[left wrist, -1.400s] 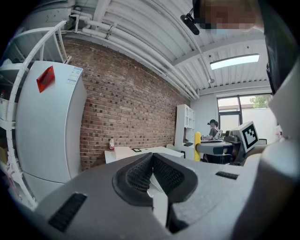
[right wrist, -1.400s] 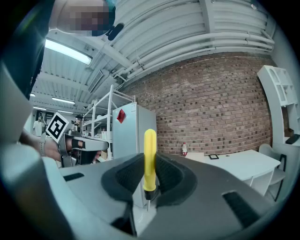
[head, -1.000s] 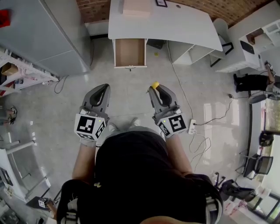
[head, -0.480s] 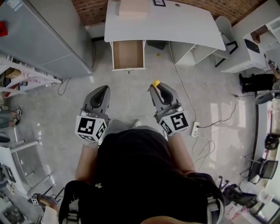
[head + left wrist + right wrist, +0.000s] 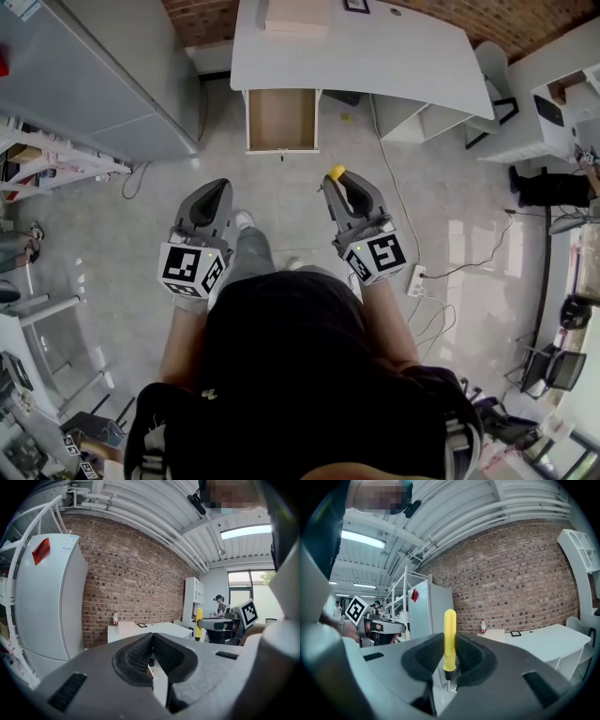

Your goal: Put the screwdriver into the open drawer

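Person has stepped forward, one leg leading; drawer (image 5: 280, 117) under the worktop (image 5: 375, 56) is nearer but well apart. Right gripper (image 5: 337, 186) fingers (image 5: 479, 663) pinch the screwdriver (image 5: 449, 637), handle up – left gripper (image 5: 214, 194) fingers (image 5: 135, 658) pressed together, empty. Carry step – next: reach over the drawer, lower, release.

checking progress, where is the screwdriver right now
The yellow-handled screwdriver stands upright in the jaws of the right gripper, centre-right of the head view, short of the open wooden drawer.
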The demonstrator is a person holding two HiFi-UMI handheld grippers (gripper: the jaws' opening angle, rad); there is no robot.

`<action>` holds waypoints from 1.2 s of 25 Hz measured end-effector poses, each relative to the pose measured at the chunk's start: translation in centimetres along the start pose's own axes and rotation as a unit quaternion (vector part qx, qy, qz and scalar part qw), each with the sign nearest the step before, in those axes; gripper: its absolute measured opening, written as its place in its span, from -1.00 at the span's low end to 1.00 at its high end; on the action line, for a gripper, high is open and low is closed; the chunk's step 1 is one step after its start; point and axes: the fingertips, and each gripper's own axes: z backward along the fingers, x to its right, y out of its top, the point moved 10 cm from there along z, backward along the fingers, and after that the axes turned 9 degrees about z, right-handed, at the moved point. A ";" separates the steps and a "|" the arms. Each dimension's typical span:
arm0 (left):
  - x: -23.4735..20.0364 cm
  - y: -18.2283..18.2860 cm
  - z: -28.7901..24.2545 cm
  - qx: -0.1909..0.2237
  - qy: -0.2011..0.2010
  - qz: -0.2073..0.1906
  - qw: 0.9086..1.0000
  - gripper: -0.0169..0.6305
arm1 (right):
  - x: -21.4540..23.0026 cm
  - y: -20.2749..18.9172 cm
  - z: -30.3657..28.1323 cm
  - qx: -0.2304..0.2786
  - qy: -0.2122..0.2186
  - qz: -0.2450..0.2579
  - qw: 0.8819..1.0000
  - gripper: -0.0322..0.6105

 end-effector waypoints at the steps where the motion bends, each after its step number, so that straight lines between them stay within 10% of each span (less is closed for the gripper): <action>1: -1.2 0.3 -0.5 0.000 -0.001 0.001 1.000 -0.94 | -0.1 0.2 -1.3 -0.003 0.001 0.002 1.000 -0.66; 16: -19.7 4.6 -5.8 -0.009 -0.024 0.030 0.999 -0.94 | -2.1 1.3 -20.3 -0.058 -0.001 0.015 0.998 -0.66; 30: -25.5 3.3 -6.2 -0.036 0.012 0.069 0.997 -0.94 | -1.5 -1.4 -28.2 -0.122 0.039 0.024 0.991 -0.66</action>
